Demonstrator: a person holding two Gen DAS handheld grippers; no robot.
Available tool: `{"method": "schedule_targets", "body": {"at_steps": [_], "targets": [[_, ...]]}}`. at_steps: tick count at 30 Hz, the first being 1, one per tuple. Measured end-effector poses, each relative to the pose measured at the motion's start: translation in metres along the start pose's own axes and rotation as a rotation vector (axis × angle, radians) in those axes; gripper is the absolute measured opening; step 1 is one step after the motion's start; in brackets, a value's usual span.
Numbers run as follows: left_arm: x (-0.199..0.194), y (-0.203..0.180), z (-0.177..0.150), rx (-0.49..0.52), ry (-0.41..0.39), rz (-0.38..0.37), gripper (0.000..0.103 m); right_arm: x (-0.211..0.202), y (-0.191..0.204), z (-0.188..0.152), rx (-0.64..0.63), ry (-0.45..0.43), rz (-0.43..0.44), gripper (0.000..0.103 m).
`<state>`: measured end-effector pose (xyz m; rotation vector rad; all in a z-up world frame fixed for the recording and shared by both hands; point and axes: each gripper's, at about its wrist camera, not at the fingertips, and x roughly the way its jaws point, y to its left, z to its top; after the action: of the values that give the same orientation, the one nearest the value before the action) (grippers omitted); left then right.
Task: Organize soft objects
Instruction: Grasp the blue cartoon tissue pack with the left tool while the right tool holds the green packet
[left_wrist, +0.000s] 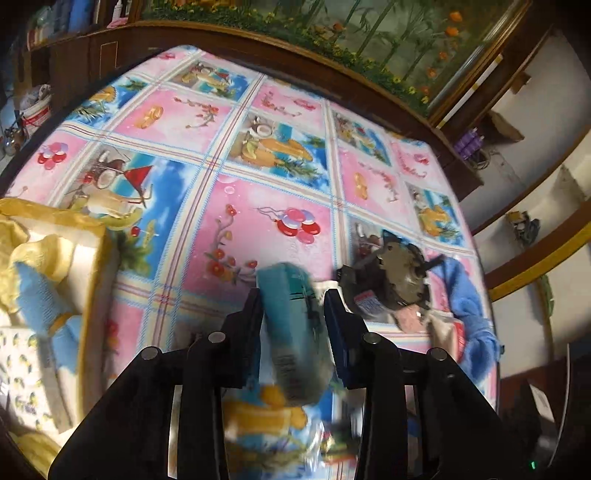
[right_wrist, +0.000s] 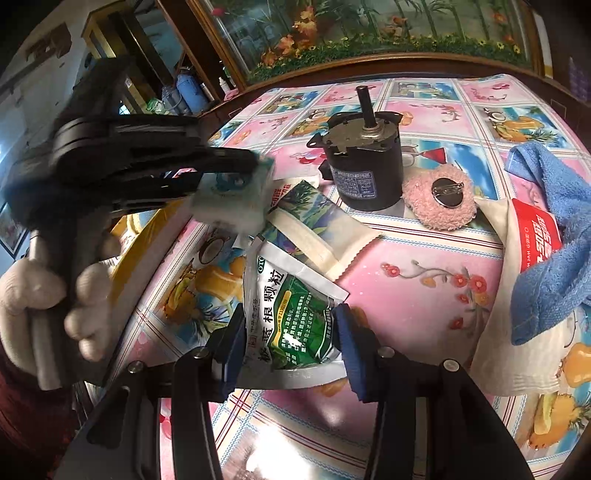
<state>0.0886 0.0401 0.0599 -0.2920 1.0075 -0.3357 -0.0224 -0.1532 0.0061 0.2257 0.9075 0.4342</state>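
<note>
Teal sponge (left_wrist: 295, 332) sits clamped in my left jaws (left_wrist: 293, 325), lifted off worktop (left_wrist: 258, 221). Soft, light, squashes easily; mid-body grip suits. Green sachet (right_wrist: 295, 321) between right jaws (right_wrist: 291, 347), pads touching its edges: slick, crinkly, floppy.

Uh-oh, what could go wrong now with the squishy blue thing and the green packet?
1. The left gripper pinches the teal sponge only near one edge, so it might slip out on the way to the yellow basket.
2. The right gripper grips the green packet; another packet lies partly over it and may get dragged.
3. The heavy motor stands close by and could get bumped.
</note>
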Motion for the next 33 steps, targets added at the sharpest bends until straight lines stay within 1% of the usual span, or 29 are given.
{"method": "schedule_targets", "body": {"at_steps": [3,6,7,10,12,13,14,15,17,18,21,22,24,25,26,27,28,30,33], "targets": [[-0.023,0.002,-0.010,0.036,-0.029,-0.006,0.033,-0.001,0.001,-0.001,-0.003,-0.004,-0.001,0.046],[-0.027,0.003,-0.019,0.059,-0.011,-0.019,0.033,0.000,0.001,-0.001,-0.008,-0.008,-0.008,0.046],[-0.024,0.003,-0.022,0.067,-0.005,-0.010,0.033,0.000,0.001,-0.001,-0.009,-0.009,-0.009,0.046],[-0.012,0.008,-0.027,0.051,0.017,0.040,0.033,0.001,-0.001,-0.001,-0.003,-0.012,-0.005,0.046],[-0.008,0.012,-0.029,0.039,0.017,0.076,0.034,0.002,-0.005,0.001,0.011,-0.014,0.001,0.046],[-0.005,0.010,-0.029,0.060,0.014,0.112,0.035,0.002,-0.007,0.002,0.015,-0.014,0.003,0.046],[-0.001,0.007,-0.030,0.097,0.012,0.153,0.039,0.002,-0.007,0.002,0.019,-0.014,0.005,0.047],[0.003,0.003,-0.031,0.140,0.013,0.191,0.046,0.001,-0.007,0.001,0.020,-0.014,0.007,0.047],[0.013,-0.005,-0.034,0.224,0.017,0.267,0.055,0.001,-0.006,0.001,0.016,-0.013,0.004,0.047],[0.018,-0.008,-0.035,0.254,0.018,0.290,0.058,0.001,-0.006,0.001,0.015,-0.013,0.003,0.047],[0.040,-0.013,-0.037,0.315,0.060,0.337,0.062,0.001,-0.006,0.002,0.020,-0.012,0.008,0.047],[0.044,-0.014,-0.037,0.331,0.050,0.353,0.062,0.001,-0.007,0.002,0.021,-0.011,0.010,0.047],[0.044,-0.012,-0.038,0.330,0.034,0.344,0.062,0.001,-0.007,0.002,0.023,-0.011,0.013,0.047],[0.041,-0.010,-0.037,0.314,0.030,0.323,0.059,0.001,-0.008,0.002,0.024,-0.011,0.014,0.047],[0.039,-0.008,-0.036,0.300,0.026,0.299,0.053,0.001,-0.008,0.002,0.023,-0.011,0.013,0.047],[0.035,-0.006,-0.036,0.293,0.021,0.285,0.045,0.001,-0.007,0.002,0.021,-0.011,0.010,0.046],[0.030,-0.005,-0.036,0.288,0.017,0.271,0.042,0.001,-0.007,0.002,0.018,-0.011,0.008,0.046],[0.021,-0.004,-0.039,0.279,0.013,0.242,0.029,0.001,-0.006,0.002,0.009,-0.009,0.007,0.044],[0.005,-0.003,-0.046,0.263,0.005,0.187,0.021,0.001,-0.002,0.001,-0.011,-0.010,0.014,0.041]]}}
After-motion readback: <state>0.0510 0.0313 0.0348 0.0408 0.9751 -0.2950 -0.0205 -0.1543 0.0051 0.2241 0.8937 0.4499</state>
